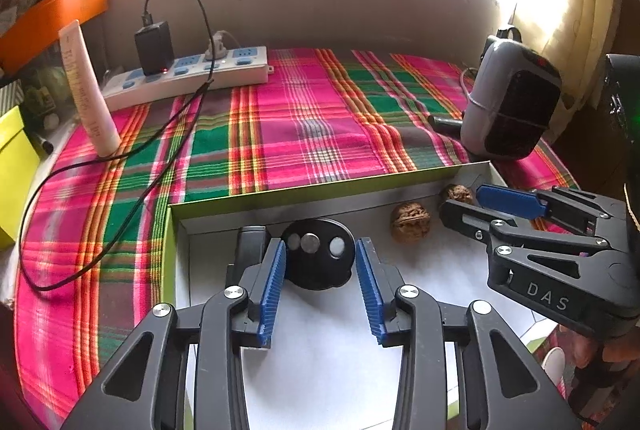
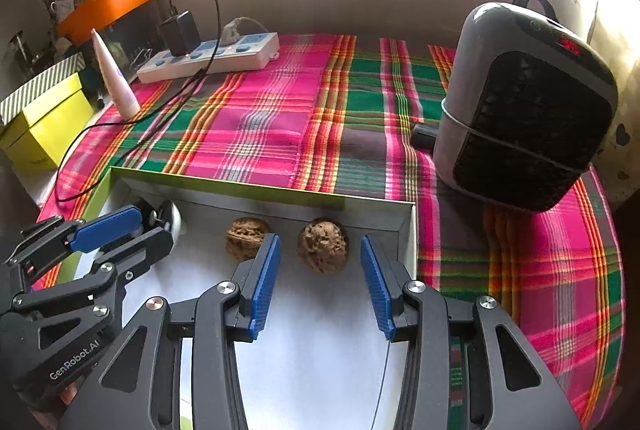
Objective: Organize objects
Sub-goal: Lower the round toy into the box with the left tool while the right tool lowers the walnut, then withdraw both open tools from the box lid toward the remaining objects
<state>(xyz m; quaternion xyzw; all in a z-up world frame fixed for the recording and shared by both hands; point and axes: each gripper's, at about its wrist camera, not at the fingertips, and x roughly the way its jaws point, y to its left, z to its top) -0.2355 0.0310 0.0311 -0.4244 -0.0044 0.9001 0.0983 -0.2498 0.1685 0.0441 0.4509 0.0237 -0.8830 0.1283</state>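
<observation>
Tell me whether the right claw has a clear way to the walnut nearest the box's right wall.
Probably yes: the right claw is open, the walnut lies just ahead between its fingers, and nothing blocks it.

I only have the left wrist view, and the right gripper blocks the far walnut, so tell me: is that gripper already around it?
Observer: Yes. In the right wrist view the far walnut sits between the open fingers of the right gripper, touching neither pad.
Operator: Where is the other walnut from there?
Observer: The other walnut lies just outside that gripper's left finger, partly hidden behind its tip.
Operator: Any room on the right side?
Observer: Little. The right finger stands close beside the box's right wall.
</observation>
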